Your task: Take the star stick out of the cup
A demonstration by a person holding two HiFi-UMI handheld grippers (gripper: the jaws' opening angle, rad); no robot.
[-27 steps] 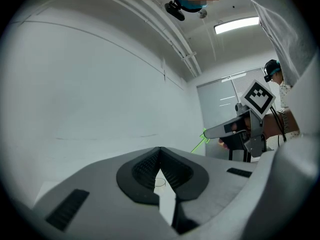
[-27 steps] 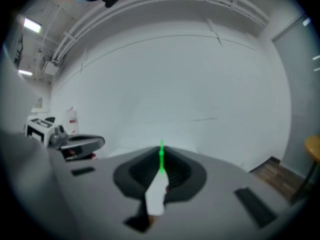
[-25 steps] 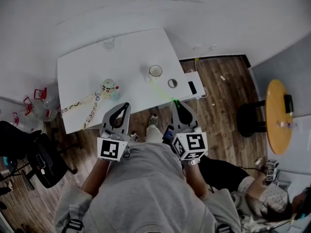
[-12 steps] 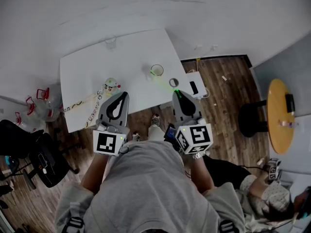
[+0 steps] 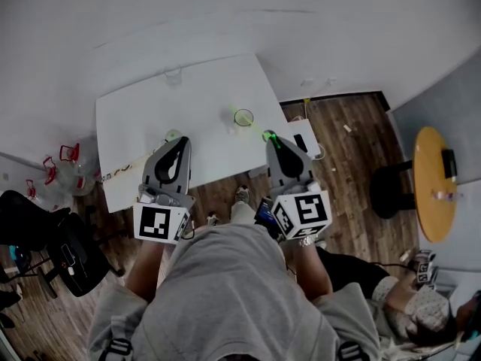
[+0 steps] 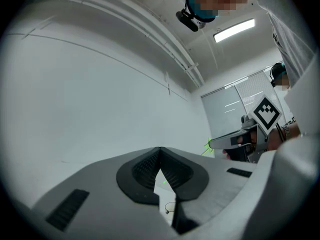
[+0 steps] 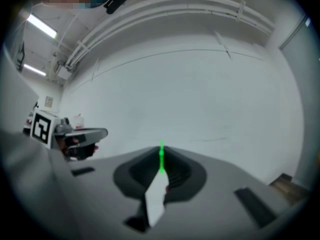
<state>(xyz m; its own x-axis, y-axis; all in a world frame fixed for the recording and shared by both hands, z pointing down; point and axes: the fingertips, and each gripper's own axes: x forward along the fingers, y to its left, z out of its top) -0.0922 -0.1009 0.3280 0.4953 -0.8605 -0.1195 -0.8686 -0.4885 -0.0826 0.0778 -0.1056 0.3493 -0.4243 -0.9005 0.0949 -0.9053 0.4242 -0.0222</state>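
Note:
In the head view a thin green star stick (image 5: 252, 124) slants from my right gripper (image 5: 270, 137) to the small cup (image 5: 243, 116) on the white table (image 5: 135, 115). Its far end lies over the cup's rim. Whether it is still inside I cannot tell. The right gripper is shut on the stick, and the green stick (image 7: 161, 159) shows between its closed tips. My left gripper (image 5: 177, 146) hovers over the table's near edge, shut and empty. In the left gripper view its tips (image 6: 160, 152) meet, and the cup (image 6: 170, 205) is small below them.
A clear glass (image 5: 172, 72) stands at the table's far edge. A doll (image 5: 171, 134) is mostly hidden under the left gripper. A black chair (image 5: 45, 239) is on the left. A black stool (image 5: 391, 183) and a round yellow table (image 5: 428, 179) are on the right.
The right gripper with the stick now sits closer to the cup in the picture. The left gripper has shifted left and forward and now covers the doll.

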